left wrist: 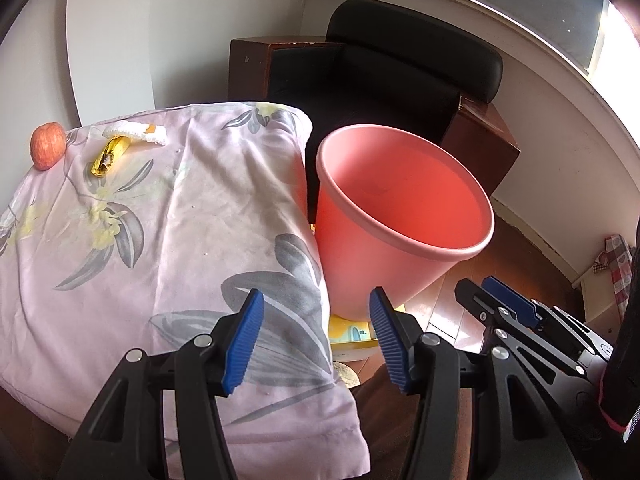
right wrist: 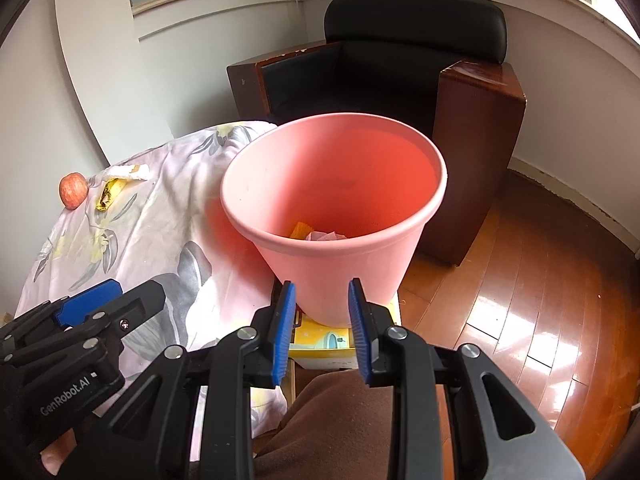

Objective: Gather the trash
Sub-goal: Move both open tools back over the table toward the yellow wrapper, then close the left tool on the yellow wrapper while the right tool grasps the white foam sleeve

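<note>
Pink bin (right wrist: pixel 332 216) just beyond right gripper (right wrist: pixel 322 332)

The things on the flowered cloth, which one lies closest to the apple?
The gold wrapper, crumpled and shiny, lies closest to the apple. The white foam netting sits just beyond it, farther from the apple.

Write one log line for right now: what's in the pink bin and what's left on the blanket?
pink bin: paper scraps inside | blanket: gold wrapper, white wrapper, apple | left gripper: open, empty | right gripper: open, empty
</note>
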`<state>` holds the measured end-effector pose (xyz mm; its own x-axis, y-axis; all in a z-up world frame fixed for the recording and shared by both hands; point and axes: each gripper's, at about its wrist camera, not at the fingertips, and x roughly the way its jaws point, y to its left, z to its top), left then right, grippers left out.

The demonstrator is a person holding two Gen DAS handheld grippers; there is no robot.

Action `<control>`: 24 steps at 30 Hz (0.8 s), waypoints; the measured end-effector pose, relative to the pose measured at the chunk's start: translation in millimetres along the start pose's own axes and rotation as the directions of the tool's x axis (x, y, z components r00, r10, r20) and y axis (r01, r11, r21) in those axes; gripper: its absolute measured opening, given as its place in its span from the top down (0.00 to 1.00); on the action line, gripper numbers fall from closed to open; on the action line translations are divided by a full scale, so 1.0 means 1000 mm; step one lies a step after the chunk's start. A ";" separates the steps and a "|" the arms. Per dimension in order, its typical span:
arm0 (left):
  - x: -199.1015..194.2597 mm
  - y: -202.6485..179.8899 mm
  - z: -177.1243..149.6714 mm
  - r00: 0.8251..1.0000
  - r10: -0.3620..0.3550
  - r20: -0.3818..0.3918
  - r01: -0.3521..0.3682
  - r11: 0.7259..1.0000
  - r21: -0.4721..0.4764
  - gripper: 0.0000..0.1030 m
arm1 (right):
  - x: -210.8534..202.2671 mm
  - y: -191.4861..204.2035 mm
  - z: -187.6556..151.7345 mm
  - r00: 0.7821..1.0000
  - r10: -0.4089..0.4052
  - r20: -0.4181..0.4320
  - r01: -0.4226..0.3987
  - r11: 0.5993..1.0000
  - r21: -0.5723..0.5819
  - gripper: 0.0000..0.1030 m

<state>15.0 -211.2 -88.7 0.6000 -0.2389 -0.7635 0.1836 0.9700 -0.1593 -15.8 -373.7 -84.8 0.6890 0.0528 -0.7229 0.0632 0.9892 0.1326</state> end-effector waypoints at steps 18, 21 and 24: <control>0.014 0.159 0.063 0.973 0.224 0.062 -0.216 0.971 -0.104 0.47 | 0.055 0.118 0.043 0.971 0.234 -0.053 -0.238 0.967 -0.089 0.73; 0.021 0.184 0.075 0.967 0.248 0.062 -0.242 0.966 -0.097 0.47 | 0.068 0.142 0.049 0.961 0.264 -0.077 -0.272 0.954 -0.125 0.73; 0.027 0.206 0.089 0.971 0.234 0.053 -0.227 0.968 -0.104 0.47 | 0.081 0.161 0.048 0.954 0.285 -0.094 -0.297 0.940 -0.170 0.73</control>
<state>138.0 -21.5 -86.3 0.6667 -0.0076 -0.7453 -0.0395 0.9982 -0.0455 85.0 -216.5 -89.8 0.6076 0.3449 -0.7154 -0.2679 0.9370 0.2242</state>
